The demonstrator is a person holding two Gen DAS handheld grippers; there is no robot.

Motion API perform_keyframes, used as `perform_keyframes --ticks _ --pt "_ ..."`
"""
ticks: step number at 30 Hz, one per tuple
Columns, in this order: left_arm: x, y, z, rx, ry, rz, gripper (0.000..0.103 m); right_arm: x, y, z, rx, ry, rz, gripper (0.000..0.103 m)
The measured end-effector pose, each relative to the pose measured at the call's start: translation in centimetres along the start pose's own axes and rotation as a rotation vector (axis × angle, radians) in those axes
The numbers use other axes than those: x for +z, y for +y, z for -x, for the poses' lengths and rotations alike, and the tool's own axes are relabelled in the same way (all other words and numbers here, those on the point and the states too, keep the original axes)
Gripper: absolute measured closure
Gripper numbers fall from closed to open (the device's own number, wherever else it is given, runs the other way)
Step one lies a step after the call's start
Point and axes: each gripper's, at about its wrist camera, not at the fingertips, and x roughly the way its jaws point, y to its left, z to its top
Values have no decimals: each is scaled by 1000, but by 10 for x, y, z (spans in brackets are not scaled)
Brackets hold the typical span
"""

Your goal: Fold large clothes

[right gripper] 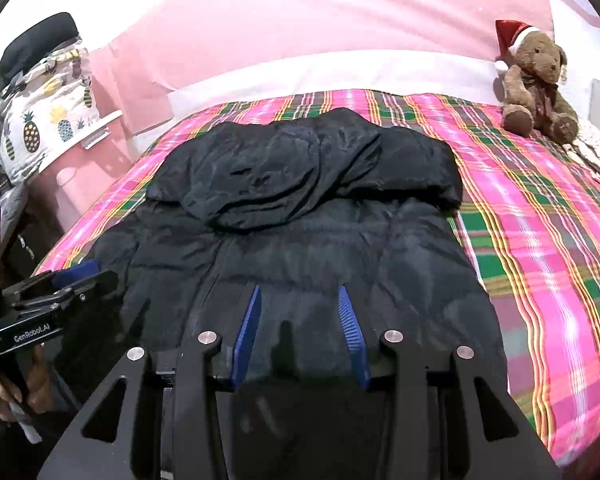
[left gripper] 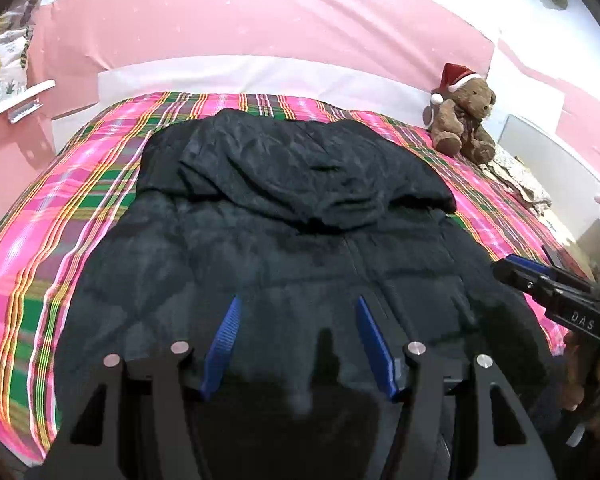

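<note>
A large black padded jacket lies spread on the plaid bed cover, its hood folded over the upper part toward the headboard; the zip runs down the middle. My left gripper hovers over the jacket's near part, blue pads apart, nothing between them. In the right wrist view the same jacket fills the middle, and my right gripper hangs above its lower part with its jaws apart and empty. Each gripper shows at the edge of the other's view: the right gripper, the left gripper.
The bed carries a pink, green and yellow plaid cover. A brown teddy bear in a Santa hat sits at the far right corner. A pink headboard stands behind. A pineapple-print cloth hangs at the left. A hand holds the left gripper.
</note>
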Motion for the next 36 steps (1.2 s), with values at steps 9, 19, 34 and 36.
perform_keyframes --ticks 9,19,34,36 --pt "-22 -3 34 26 -21 25 41 -32 10 24 2 6 24 57" --pt "-34 11 42 67 -26 24 41 -55 -13 30 -7 30 -29 54" --pt "-39 109 29 234 -6 129 31 -65 -112 20 -109 48 -263 45" --pt "-45 122 22 227 24 154 31 -71 -126 16 -113 64 -307 45"
